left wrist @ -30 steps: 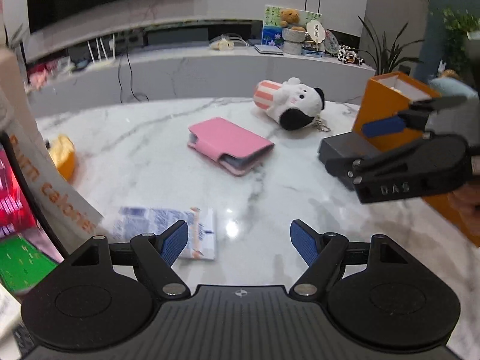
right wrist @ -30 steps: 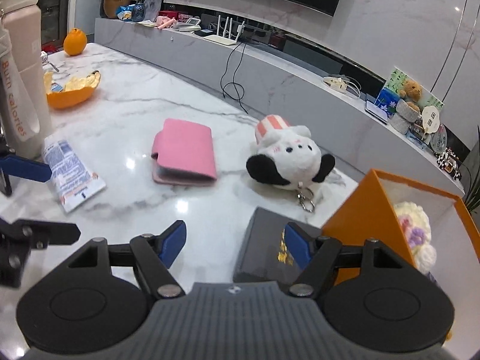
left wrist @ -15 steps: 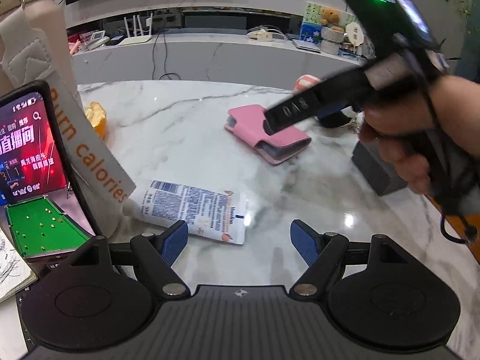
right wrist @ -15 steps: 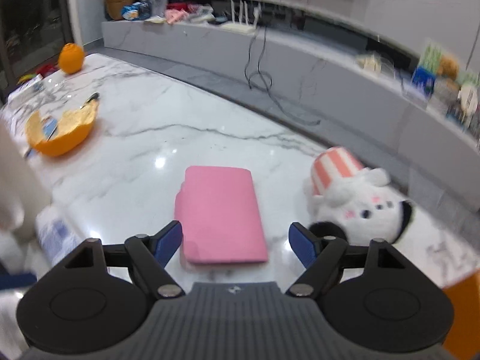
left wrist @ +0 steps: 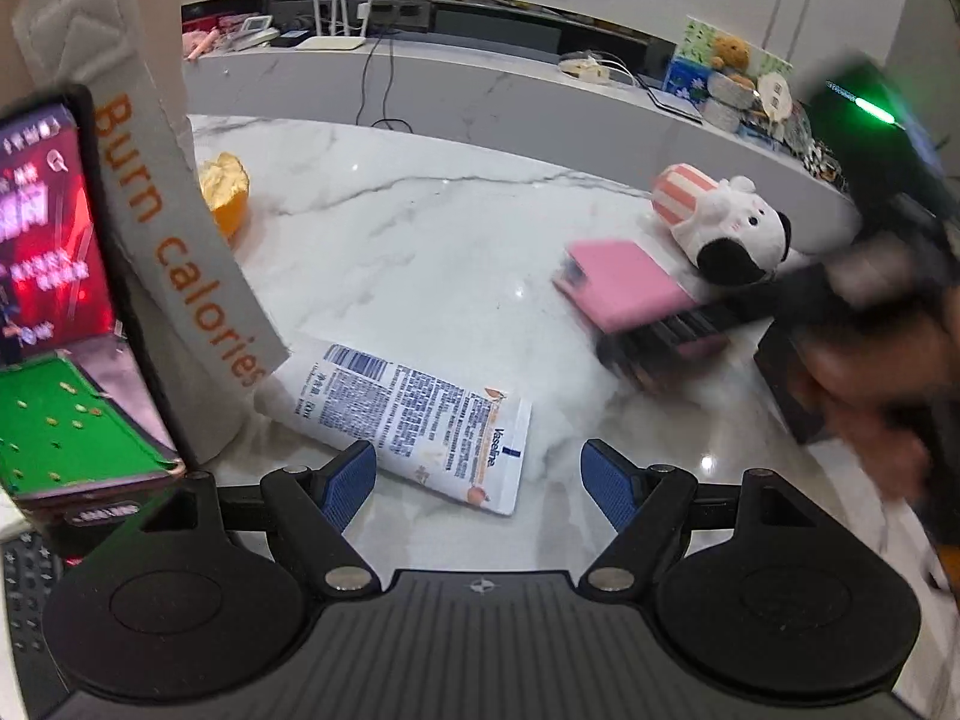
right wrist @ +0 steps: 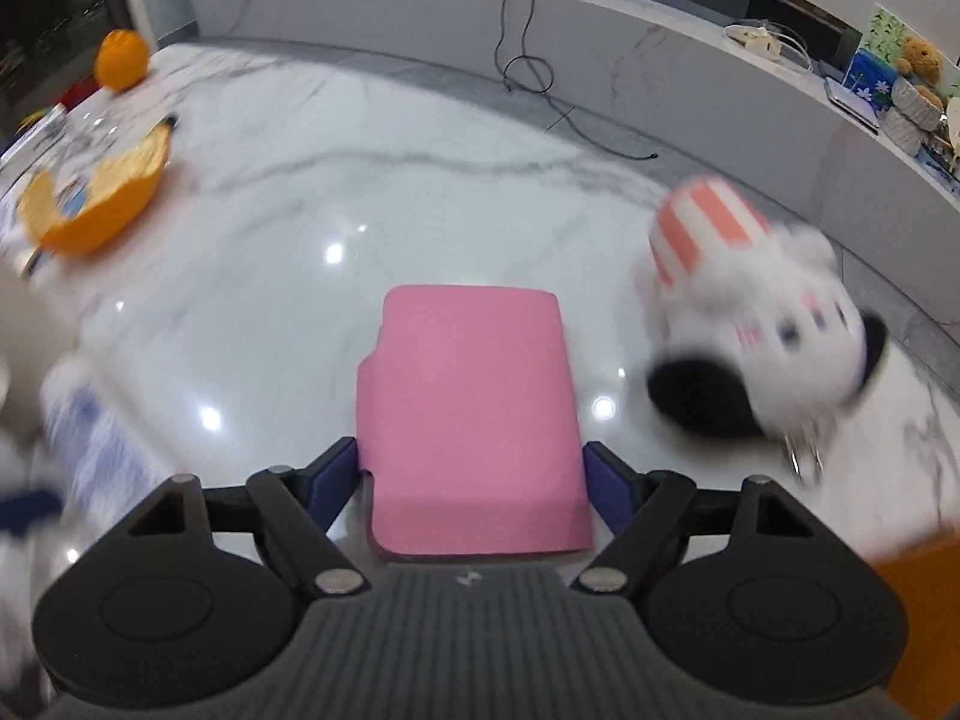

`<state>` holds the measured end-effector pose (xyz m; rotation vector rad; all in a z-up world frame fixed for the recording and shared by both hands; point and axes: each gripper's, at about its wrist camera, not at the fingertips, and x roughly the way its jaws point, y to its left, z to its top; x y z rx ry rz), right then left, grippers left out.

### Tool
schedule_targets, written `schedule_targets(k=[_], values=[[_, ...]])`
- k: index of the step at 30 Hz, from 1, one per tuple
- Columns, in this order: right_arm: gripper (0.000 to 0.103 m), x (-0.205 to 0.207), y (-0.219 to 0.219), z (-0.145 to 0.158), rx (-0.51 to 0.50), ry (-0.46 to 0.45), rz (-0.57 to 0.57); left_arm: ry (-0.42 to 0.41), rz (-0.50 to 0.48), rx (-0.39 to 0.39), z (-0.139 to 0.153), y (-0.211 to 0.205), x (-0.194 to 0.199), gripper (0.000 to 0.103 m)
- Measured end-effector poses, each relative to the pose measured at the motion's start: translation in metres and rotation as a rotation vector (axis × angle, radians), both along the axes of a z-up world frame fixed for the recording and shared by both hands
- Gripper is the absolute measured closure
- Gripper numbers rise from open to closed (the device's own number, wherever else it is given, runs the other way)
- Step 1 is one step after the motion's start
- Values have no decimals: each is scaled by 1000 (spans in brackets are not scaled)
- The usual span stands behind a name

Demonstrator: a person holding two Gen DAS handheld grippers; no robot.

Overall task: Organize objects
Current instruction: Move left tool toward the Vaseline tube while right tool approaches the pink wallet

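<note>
A pink wallet [right wrist: 471,414] lies flat on the marble table, its near end between the open fingers of my right gripper [right wrist: 474,483]. In the left wrist view the wallet [left wrist: 624,285] sits mid right with the blurred right gripper [left wrist: 666,348] over its near end. My left gripper [left wrist: 479,477] is open and empty, just above the near end of a white Vaseline tube [left wrist: 408,414]. A white plush toy with a striped hat [right wrist: 756,324] lies right of the wallet.
A propped phone [left wrist: 54,312] and a bottle with a "Burn calories" strap [left wrist: 174,240] stand at the left. Orange peel [right wrist: 99,198] and a whole orange [right wrist: 123,57] lie far left. A dark box [left wrist: 792,384] and an orange box edge [right wrist: 918,612] are at the right.
My right gripper has moved forward and down onto the pink wallet, which now sits between its fingers. My left gripper has swung left and closed in on the Vaseline tube.
</note>
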<state>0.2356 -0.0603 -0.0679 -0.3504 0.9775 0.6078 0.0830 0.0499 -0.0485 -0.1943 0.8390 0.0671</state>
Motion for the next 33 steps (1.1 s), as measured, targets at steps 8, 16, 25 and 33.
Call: schedule_targets(k=[8, 16, 25, 33], values=[[23, -42, -64, 5, 98, 108, -37, -6, -102, 69, -13, -8, 15, 14], [24, -90, -101, 13, 161, 191, -32, -3, -289, 249, 10, -29, 15, 15], [24, -135, -121, 21, 148, 192, 21, 241, -532, 517, 33, -55, 72, 14], [24, -132, -126, 29, 164, 177, 77, 635, -659, 741, 12, -66, 115, 7]])
